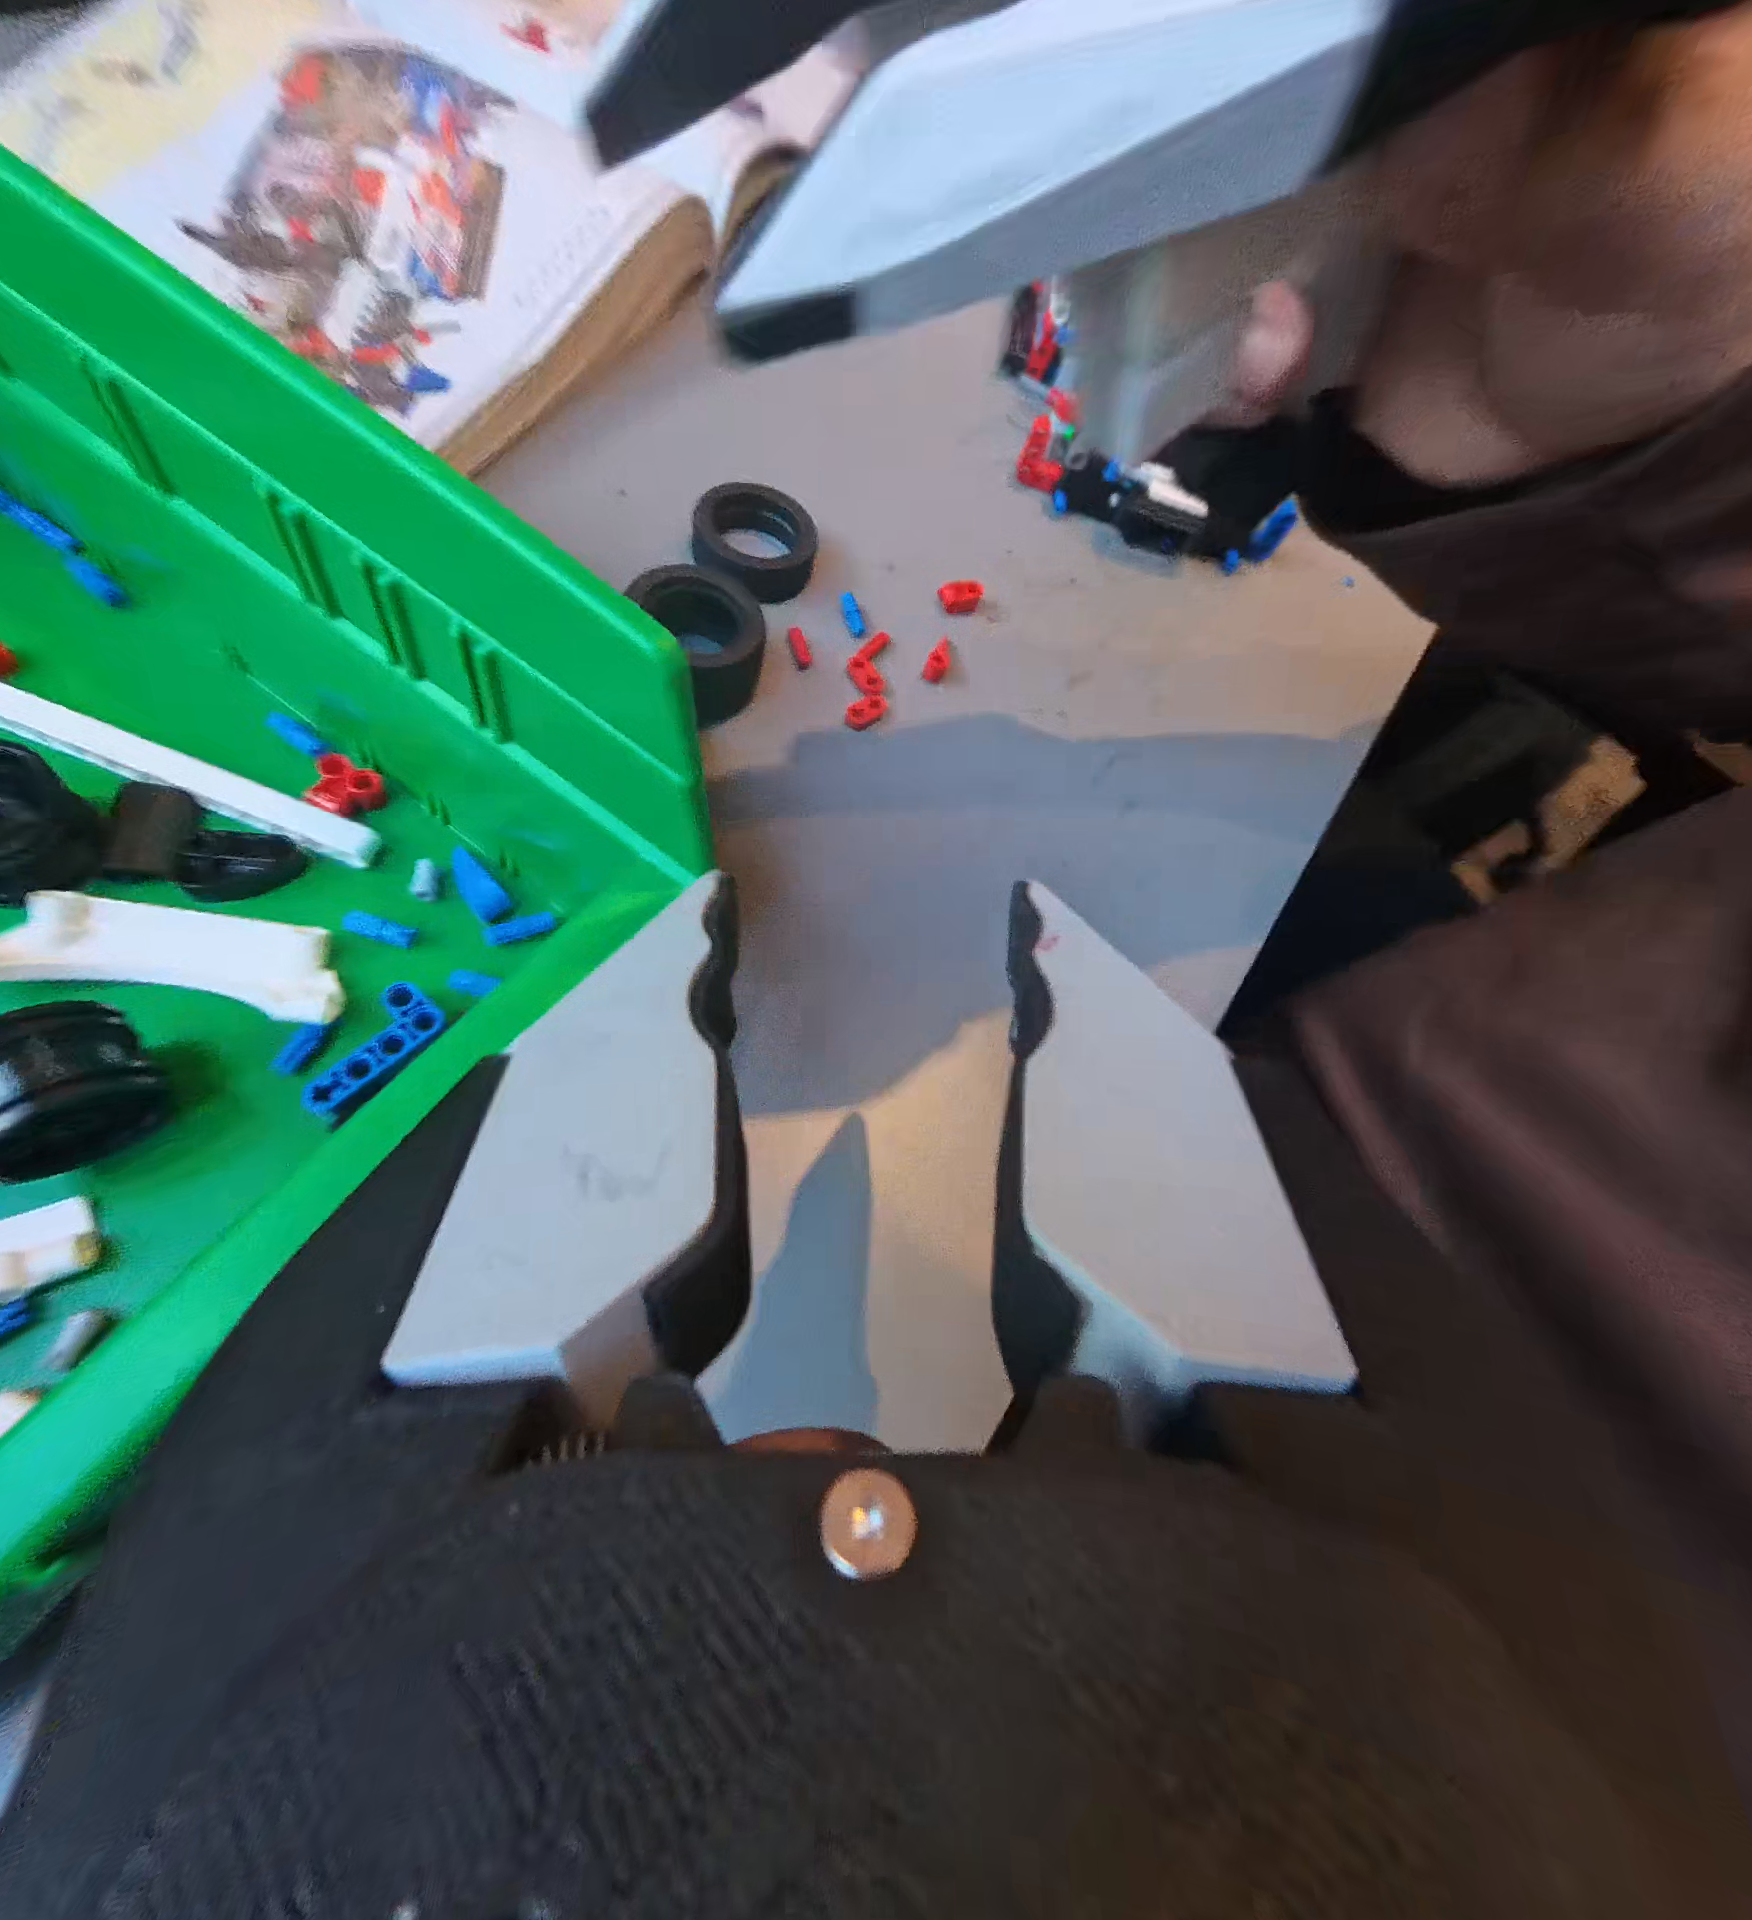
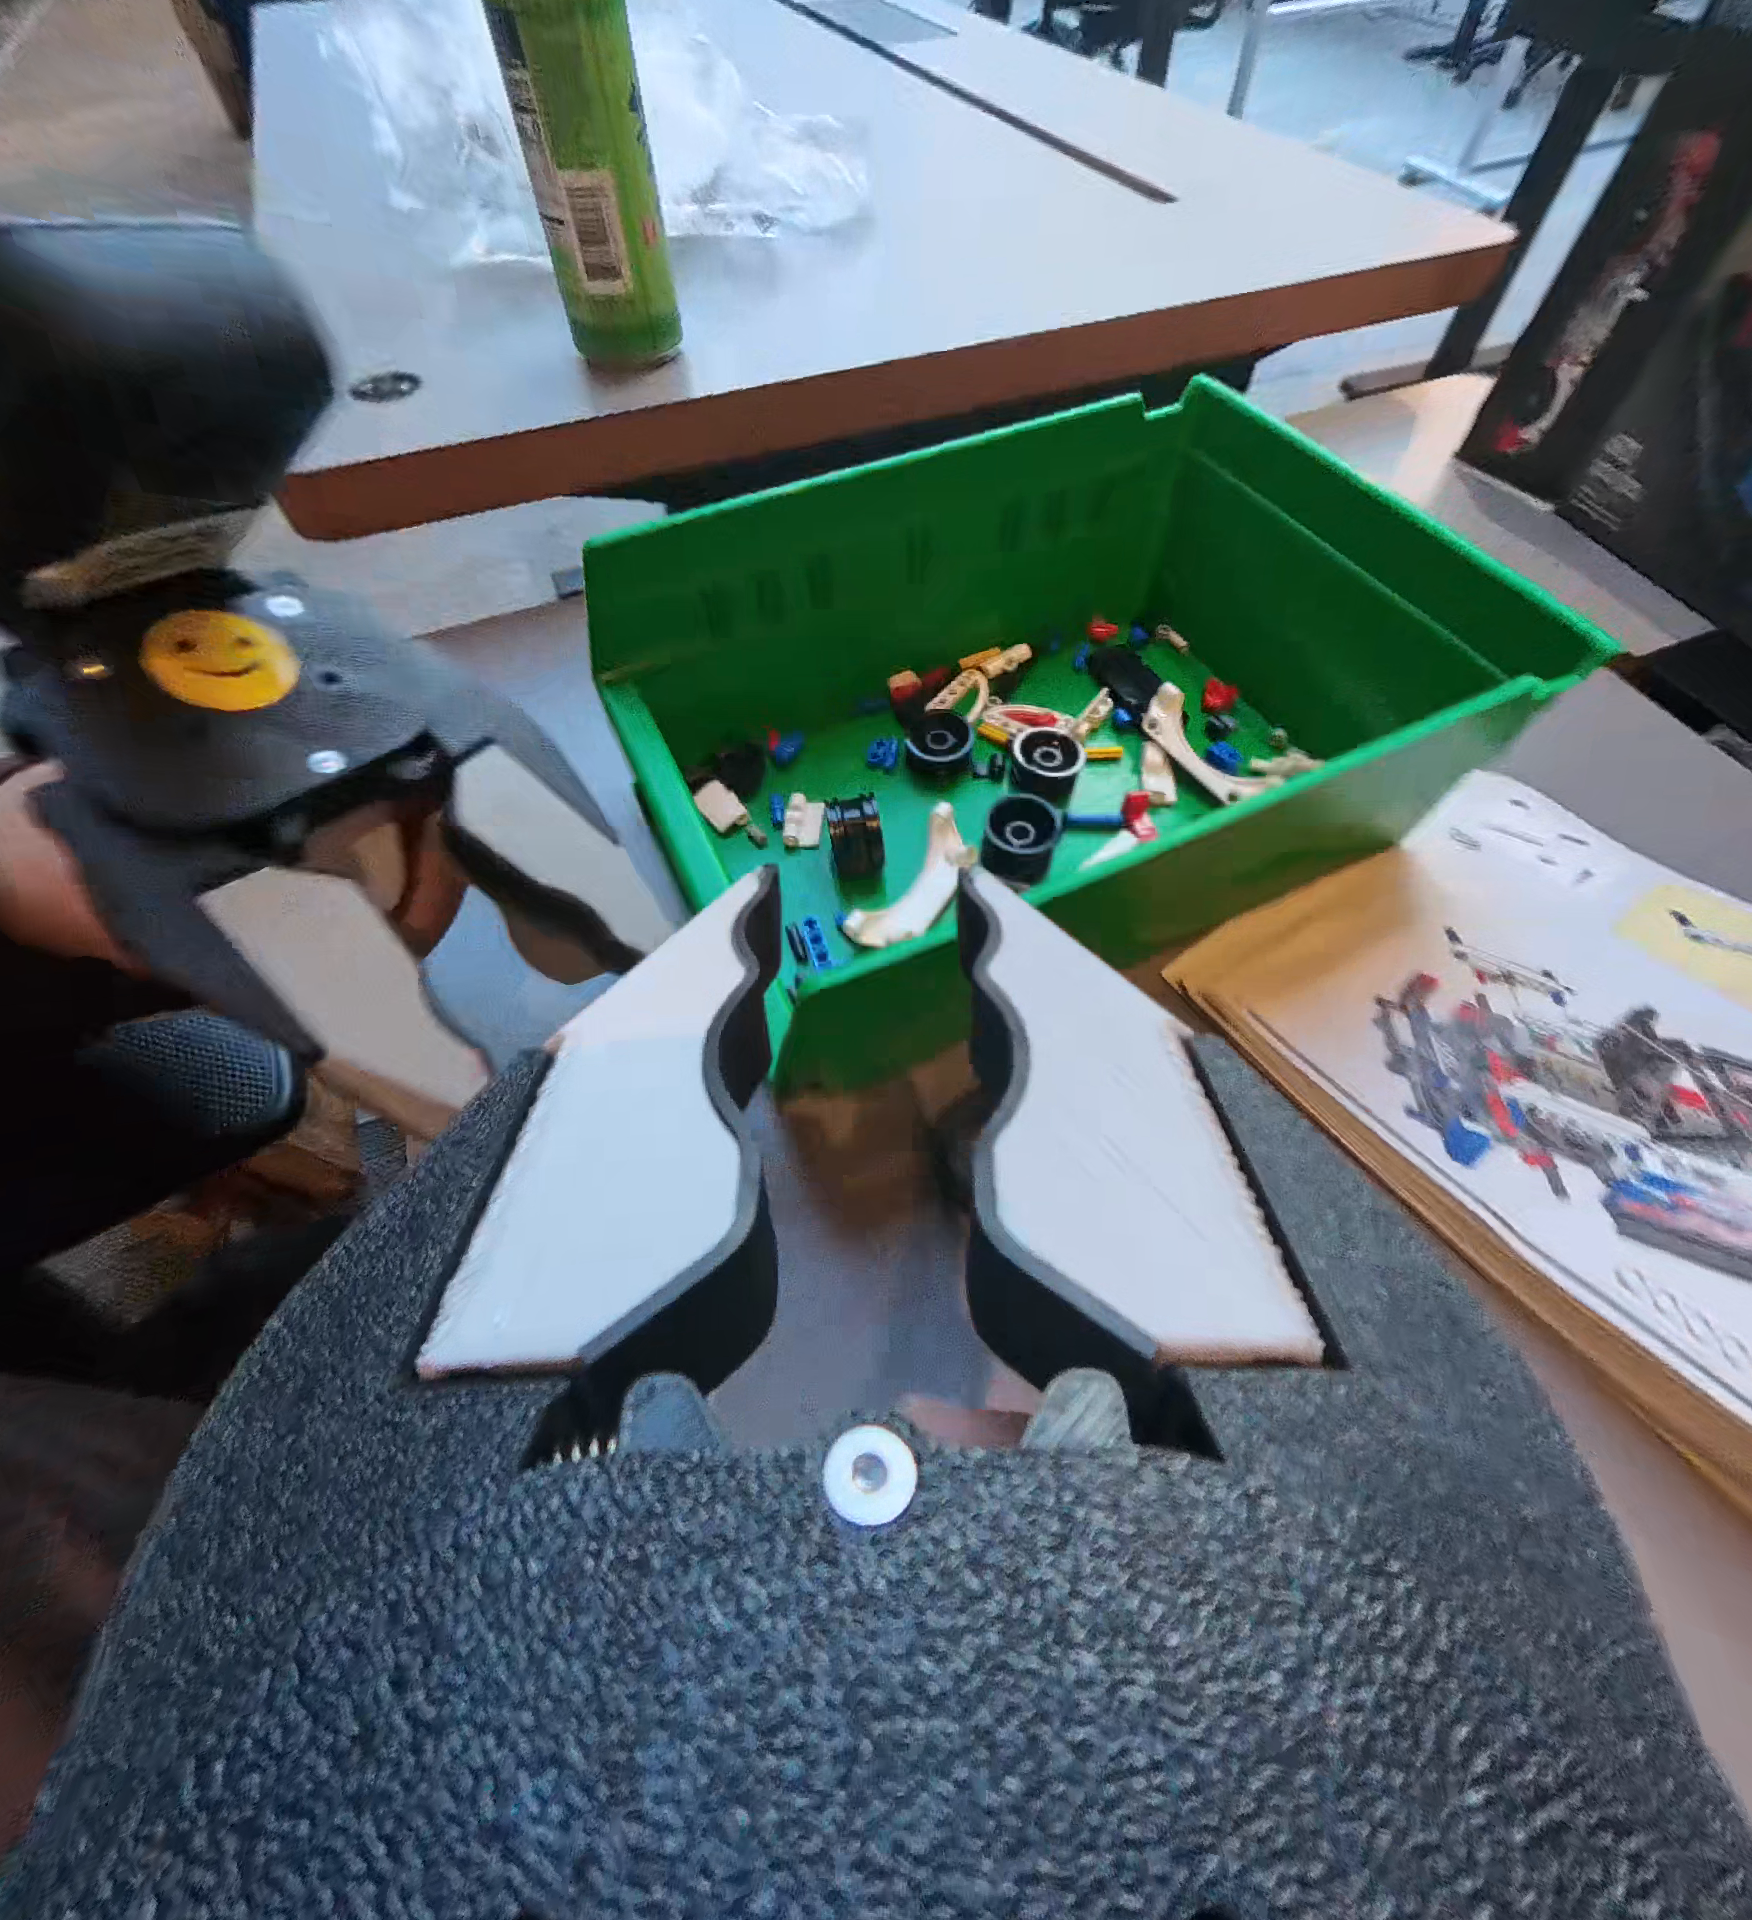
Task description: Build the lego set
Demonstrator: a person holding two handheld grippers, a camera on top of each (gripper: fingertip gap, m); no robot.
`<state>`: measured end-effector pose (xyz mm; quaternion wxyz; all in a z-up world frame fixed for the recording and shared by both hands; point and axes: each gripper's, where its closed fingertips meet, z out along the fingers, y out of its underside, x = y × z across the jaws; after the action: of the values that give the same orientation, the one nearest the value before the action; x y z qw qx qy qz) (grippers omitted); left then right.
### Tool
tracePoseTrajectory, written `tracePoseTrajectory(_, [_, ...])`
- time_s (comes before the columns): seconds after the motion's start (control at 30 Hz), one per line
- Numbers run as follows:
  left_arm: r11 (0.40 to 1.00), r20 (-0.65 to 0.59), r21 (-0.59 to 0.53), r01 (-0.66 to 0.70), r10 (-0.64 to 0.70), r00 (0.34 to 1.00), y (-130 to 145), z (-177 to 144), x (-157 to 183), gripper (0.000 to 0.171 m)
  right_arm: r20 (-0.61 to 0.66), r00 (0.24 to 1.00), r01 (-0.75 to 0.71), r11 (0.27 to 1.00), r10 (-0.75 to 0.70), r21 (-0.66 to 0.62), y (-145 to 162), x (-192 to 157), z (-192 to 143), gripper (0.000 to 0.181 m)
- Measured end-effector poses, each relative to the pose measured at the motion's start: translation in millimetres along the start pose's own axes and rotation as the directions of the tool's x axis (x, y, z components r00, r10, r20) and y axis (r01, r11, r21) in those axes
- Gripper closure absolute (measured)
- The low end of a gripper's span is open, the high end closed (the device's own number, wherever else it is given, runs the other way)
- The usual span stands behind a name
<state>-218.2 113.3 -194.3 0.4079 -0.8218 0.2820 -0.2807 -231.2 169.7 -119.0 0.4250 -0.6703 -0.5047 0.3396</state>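
My left claw [image 1: 872, 935] hangs over bare table [image 1: 1111, 665], its jaws spread with nothing between them. Just to its left sits the green bin [image 1: 498, 582], whose near corner almost touches my left finger. In the bin lie loose lego parts: a long white beam [image 1: 155, 764], a curved white piece [image 1: 155, 951], black wheel hubs [image 1: 46, 1091], a blue angled beam [image 1: 378, 1055] and small blue pins.

On the table beyond the bin's corner stand two black tyres [image 1: 737, 582], touching each other. Just to their right is a scatter of small red pieces [image 1: 872, 670] with one blue pin [image 1: 852, 613] among them. Farther on, near the table's far right, the part-built model [image 1: 1142, 499] of black, red, blue and white rests on the surface, partly hidden behind the other claw.

My right claw [image 2: 867, 925] is also released and empty, pointing at the bin's [image 2: 1319, 831] near wall. The left claw [image 2: 415, 862] shows off to the left of it. The open manual [image 2: 1578, 1039] lies at the bin's right, along the table's right edge. A green can [image 2: 591, 187] stands on a second table [image 2: 1059, 270] behind the bin.
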Motion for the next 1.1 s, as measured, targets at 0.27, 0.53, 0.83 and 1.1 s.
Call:
tracePoseTrajectory(0.27, [0.997,0.295,-0.027,-0.073,0.077,0.952,-27.5,-56.3,-74.3,0.124,-0.018,0.998,0.053,0.991,-0.056,-0.126,33.6,-0.2,11.4,0.157])
tracePoseTrajectory(0.53, [0.759,0.001,-0.589,-0.277,0.343,0.939,-9.0,33.7,-122.4,0.144,-0.051,0.999,0.015,1.0,-0.015,0.006,44.7,-6.6,-48.7,0.154])
tracePoseTrajectory(0.83, [0.583,-0.065,-0.748,-0.318,0.412,0.909,11.7,55.3,-140.0,0.159,-0.15,0.987,-0.044,0.996,0.056,0.078,64.1,28.4,-113.1,0.155])
tracePoseTrajectory(1.1, [0.8,0.25,-0.388,-0.458,0.57,0.783,-78.3,-1.8,-121.9,0.159,-0.127,0.981,-0.14,0.987,0.15,0.084,85.4,37.7,-138.4,0.155])
